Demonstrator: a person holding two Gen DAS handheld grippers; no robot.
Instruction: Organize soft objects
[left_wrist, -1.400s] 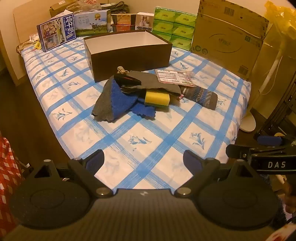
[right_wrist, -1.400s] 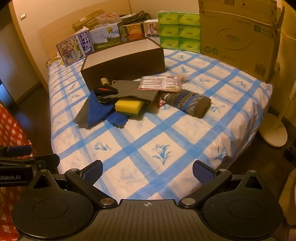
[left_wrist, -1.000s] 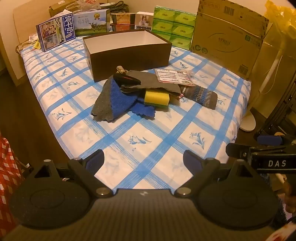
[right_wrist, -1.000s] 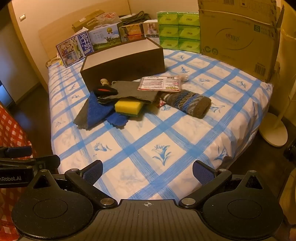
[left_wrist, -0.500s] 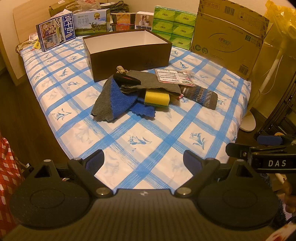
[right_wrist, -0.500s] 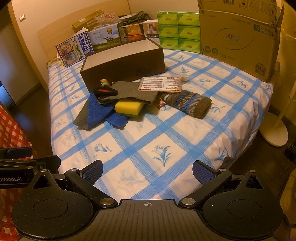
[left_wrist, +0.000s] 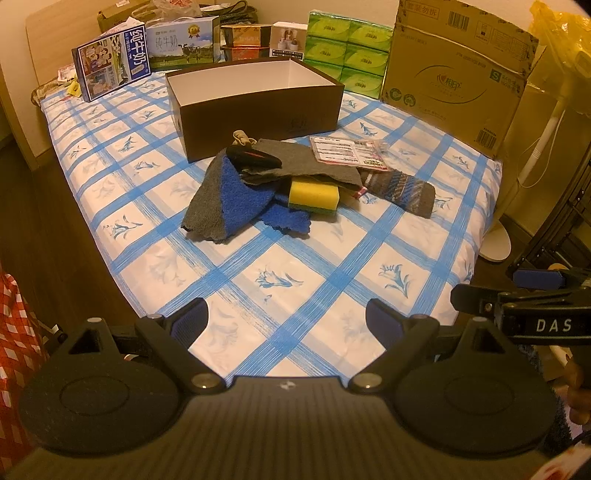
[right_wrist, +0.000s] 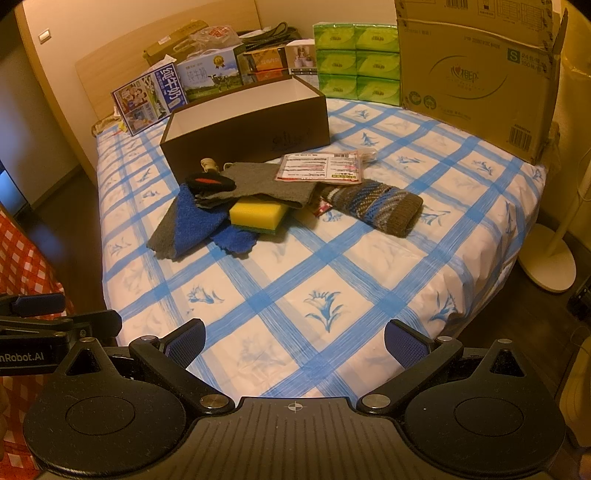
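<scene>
Both jaws gape empty over the bed's near edge (left_wrist: 280, 354), well short of the cloth pile (left_wrist: 236, 195).

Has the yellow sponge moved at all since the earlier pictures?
No. The yellow sponge still sits tucked under the grey cloth, in front of the brown box, same as before.

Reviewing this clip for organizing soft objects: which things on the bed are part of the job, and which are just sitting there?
Part of the job:
yellow sponge
blue and grey towel
grey cloth
striped knit sock
black glove
open brown box, the likely container

Just lying about:
printed packet
milk cartons
green tissue packs
large cardboard carton
</scene>
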